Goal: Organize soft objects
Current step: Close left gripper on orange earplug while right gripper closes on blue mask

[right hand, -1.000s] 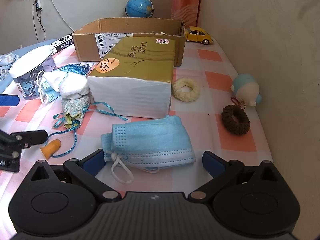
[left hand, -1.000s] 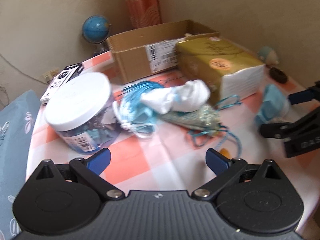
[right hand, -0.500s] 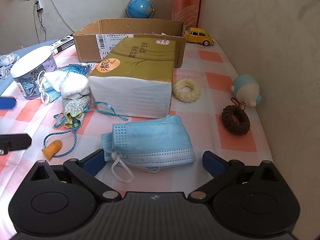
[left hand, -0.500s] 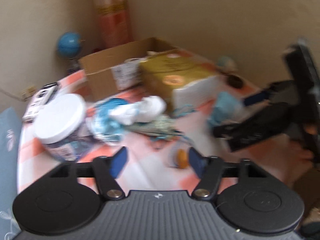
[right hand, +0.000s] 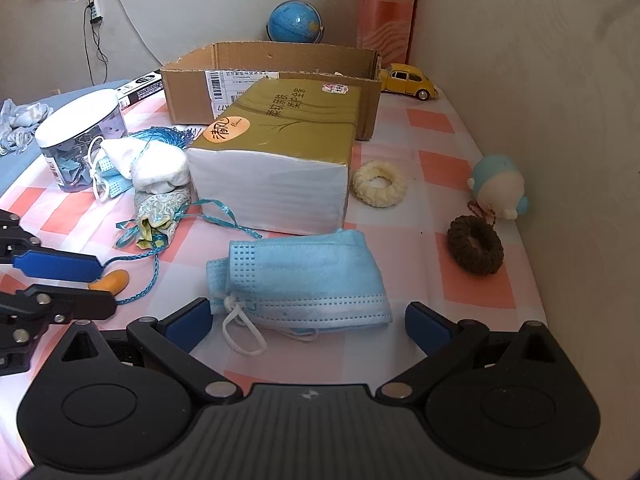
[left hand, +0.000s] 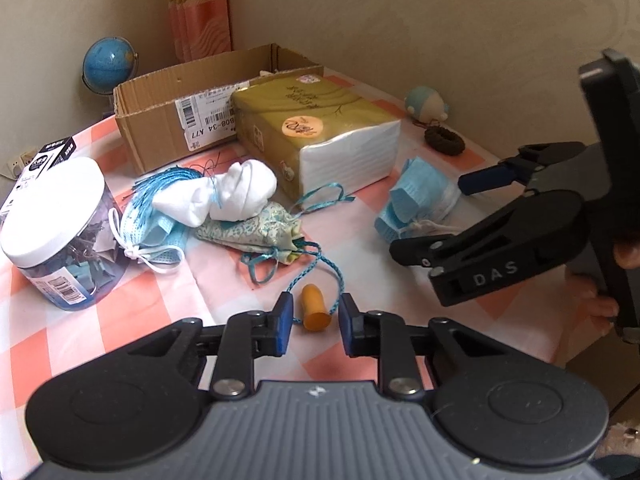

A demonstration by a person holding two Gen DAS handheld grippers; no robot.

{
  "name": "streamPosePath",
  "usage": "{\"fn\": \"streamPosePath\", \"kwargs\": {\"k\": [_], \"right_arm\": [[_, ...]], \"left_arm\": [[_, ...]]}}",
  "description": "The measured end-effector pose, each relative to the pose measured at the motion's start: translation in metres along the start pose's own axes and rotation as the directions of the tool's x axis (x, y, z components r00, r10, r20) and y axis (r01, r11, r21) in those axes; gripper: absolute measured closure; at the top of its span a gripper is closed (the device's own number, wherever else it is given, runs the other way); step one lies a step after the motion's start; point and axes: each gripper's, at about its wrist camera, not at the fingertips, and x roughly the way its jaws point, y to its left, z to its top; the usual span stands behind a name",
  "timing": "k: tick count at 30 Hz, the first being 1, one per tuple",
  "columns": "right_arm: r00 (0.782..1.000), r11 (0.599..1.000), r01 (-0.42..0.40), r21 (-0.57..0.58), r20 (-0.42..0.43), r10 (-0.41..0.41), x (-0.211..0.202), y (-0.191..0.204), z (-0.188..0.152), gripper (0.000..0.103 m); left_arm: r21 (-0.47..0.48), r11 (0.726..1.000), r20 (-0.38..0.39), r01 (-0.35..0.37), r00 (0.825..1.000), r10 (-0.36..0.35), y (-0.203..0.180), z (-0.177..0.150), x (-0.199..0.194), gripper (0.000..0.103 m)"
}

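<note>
An orange foam earplug [left hand: 314,307] lies on the checked cloth between the narrowed fingers of my left gripper [left hand: 313,319], which do not touch it; it also shows in the right wrist view [right hand: 112,281]. My right gripper [right hand: 308,322] is wide open, its fingers either side of a folded blue face mask [right hand: 304,280], also in the left wrist view [left hand: 416,204]. A white sock bundle [left hand: 228,192], a patterned drawstring pouch [left hand: 256,232] and a second mask [left hand: 156,236] lie left of a gold tissue pack [left hand: 316,136].
An open cardboard box [right hand: 272,76] stands behind the tissue pack. A white-lidded plastic jar [left hand: 60,228] is at the left. A cream scrunchie [right hand: 379,188], brown scrunchie [right hand: 475,245], blue-white toy [right hand: 498,186], yellow toy car [right hand: 408,80] and globe [right hand: 295,22] sit along the wall.
My left gripper swung toward the earplug and narrowed its fingers around it. The right gripper and the mask have stayed put.
</note>
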Motion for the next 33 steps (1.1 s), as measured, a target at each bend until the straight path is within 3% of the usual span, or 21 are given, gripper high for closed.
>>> {"fn": "streamPosePath", "kwargs": {"k": [6,17,24,33], "right_arm": [[1.0,1.0,-0.004,-0.004,0.01,0.004,0.0,0.0,-0.001,0.0],[1.0,1.0,-0.008,-0.008,0.004,0.008,0.001,0.001,0.001,0.0],[1.0,1.0,-0.013,-0.023,-0.003,0.013,0.005,0.005,0.006,0.0],[1.0,0.999,-0.02,-0.039,-0.004,0.02,0.01,0.007,0.011,0.0]], "left_arm": [[-0.007,1.0,0.005,-0.005,1.0,0.005,0.003,0.0,0.003,0.091],[0.009,1.0,0.023,0.0,1.0,0.0,0.005,0.002,-0.016,0.092],[-0.02,0.999,-0.037,-0.043,0.998,0.043,0.023,-0.015,-0.016,0.091],[-0.036,0.998,-0.032,-0.05,0.998,0.049,0.024,-0.021,-0.019,0.089]]}}
